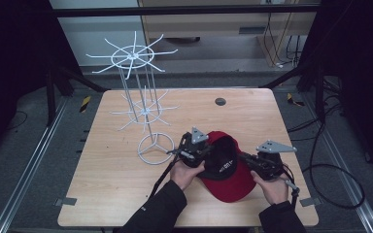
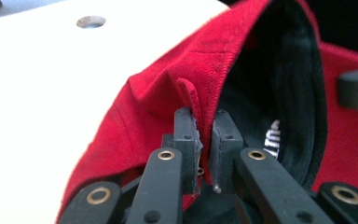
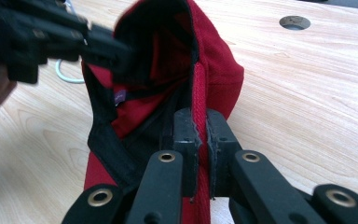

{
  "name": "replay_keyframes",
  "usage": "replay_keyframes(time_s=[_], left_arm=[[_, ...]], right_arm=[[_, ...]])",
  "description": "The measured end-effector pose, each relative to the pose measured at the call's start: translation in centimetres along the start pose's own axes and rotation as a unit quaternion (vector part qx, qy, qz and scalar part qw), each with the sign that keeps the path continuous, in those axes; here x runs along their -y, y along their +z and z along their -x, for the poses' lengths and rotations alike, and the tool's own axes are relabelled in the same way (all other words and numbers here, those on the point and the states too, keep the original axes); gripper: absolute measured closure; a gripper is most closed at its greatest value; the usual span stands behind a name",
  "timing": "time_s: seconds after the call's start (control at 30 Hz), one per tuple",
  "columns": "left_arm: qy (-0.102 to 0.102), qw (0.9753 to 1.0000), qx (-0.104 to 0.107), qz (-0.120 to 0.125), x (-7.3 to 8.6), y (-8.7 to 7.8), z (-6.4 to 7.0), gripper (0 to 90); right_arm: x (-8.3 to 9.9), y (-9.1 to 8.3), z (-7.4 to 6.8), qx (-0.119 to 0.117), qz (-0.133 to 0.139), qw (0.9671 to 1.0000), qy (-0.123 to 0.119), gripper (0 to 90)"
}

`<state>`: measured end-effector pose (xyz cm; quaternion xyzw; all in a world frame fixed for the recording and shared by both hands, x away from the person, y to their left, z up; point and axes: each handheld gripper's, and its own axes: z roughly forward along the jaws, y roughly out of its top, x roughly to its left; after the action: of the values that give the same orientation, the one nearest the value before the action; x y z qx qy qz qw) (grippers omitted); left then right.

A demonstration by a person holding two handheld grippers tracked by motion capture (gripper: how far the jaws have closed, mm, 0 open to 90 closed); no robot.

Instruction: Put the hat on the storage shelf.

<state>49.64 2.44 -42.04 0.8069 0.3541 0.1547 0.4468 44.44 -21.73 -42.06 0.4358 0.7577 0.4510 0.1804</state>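
Observation:
A red cap (image 1: 229, 170) with a black lining lies upside down on the wooden table (image 1: 252, 116), brim toward the person. My left gripper (image 1: 200, 151) is shut on the cap's left rim; in the left gripper view the red cap (image 2: 168, 84) edge is pinched at the left gripper's tips (image 2: 204, 135). My right gripper (image 1: 248, 160) is shut on the opposite rim; in the right gripper view a red seam of the cap (image 3: 214, 60) runs between the right gripper's pads (image 3: 201, 135). The left gripper (image 3: 116, 49) shows there too, holding the far rim.
A white wire hat stand (image 1: 141, 82) with two tiers of spokes and a ring base (image 1: 155, 148) stands left of the cap. A round cable hole (image 1: 220, 101) sits near the table's far edge. Cables lie on the floor at the right.

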Motion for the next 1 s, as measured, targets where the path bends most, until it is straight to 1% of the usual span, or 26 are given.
replay_keyframes(time_s=[0.03, 0.1, 0.2, 0.33, 0.4, 0.5, 0.53, 0.6, 0.7, 0.77, 0.8, 0.83, 0.87, 0.9, 0.93, 0.97, 1.0], left_arm=[[0.002, 1.0000, -0.004, 0.006, -0.4, -0.5, -0.1, 83.0], [0.003, 1.0000, -0.004, 0.009, -0.6, -0.8, -0.2, 83.0], [0.006, 0.9999, -0.006, 0.009, -0.9, -1.2, -0.1, 83.0], [0.005, 0.9999, -0.008, 0.011, -1.1, -1.4, -0.2, 83.1], [0.009, 0.9998, -0.014, 0.014, -1.4, -1.7, -0.4, 83.1], [0.008, 0.9997, -0.018, 0.017, -1.7, -2.0, -0.7, 83.2], [0.008, 0.9997, -0.018, 0.017, -1.7, -2.0, -0.7, 83.3], [0.006, 0.9995, -0.019, 0.025, -2.0, -2.5, -0.9, 83.3], [0.008, 0.9993, -0.020, 0.032, -2.4, -2.9, -1.0, 83.3], [0.009, 0.9992, -0.021, 0.034, -2.5, -3.1, -1.2, 83.2], [0.009, 0.9992, -0.021, 0.034, -2.5, -3.1, -1.2, 83.3], [0.012, 0.9991, -0.020, 0.036, -2.6, -3.4, -1.3, 83.3], [0.012, 0.9991, -0.020, 0.036, -2.6, -3.4, -1.3, 83.3], [0.011, 0.9990, -0.019, 0.038, -2.7, -3.5, -1.3, 83.3], [0.014, 0.9990, -0.020, 0.038, -2.7, -3.6, -1.3, 83.2], [0.011, 0.9988, -0.020, 0.043, -2.9, -3.8, -1.3, 83.2], [0.011, 0.9988, -0.020, 0.043, -2.9, -3.8, -1.3, 83.2]], right_arm=[[0.1, 0.0, 0.0, -0.002, 0.000, 1.0000, 0.002, 84.6], [0.2, -0.1, 0.1, -0.006, -0.003, 1.0000, 0.004, 82.7], [0.4, -0.3, 0.2, -0.010, -0.006, 0.9999, 0.007, 80.1], [0.8, -0.3, 0.5, -0.014, -0.013, 0.9998, 0.011, 75.9], [1.0, -0.2, 0.6, -0.015, -0.018, 0.9997, 0.009, 72.8], [1.3, 0.2, 0.6, -0.020, -0.025, 0.9994, 0.010, 67.9], [1.5, 0.3, 0.7, -0.026, -0.029, 0.9992, 0.008, 65.6], [1.8, 0.5, 0.6, -0.037, -0.035, 0.9987, 0.009, 60.5], [2.5, 0.5, 0.6, -0.054, -0.048, 0.9973, 0.009, 57.9], [2.9, 0.4, 0.5, -0.063, -0.057, 0.9964, 0.009, 59.5], [3.0, 0.4, 0.5, -0.064, -0.063, 0.9960, 0.009, 64.8], [3.1, 0.5, 0.5, -0.067, -0.069, 0.9953, 0.006, 72.8], [3.1, 0.5, 0.5, -0.067, -0.069, 0.9953, 0.006, 72.8], [3.1, 0.5, 0.5, -0.070, -0.071, 0.9950, 0.005, 78.3], [3.0, 0.5, 0.5, -0.077, -0.071, 0.9944, 0.006, 81.4], [2.7, 0.4, 0.6, -0.083, -0.060, 0.9947, 0.006, 85.0], [2.7, 0.4, 0.6, -0.083, -0.060, 0.9947, 0.006, 85.0]])
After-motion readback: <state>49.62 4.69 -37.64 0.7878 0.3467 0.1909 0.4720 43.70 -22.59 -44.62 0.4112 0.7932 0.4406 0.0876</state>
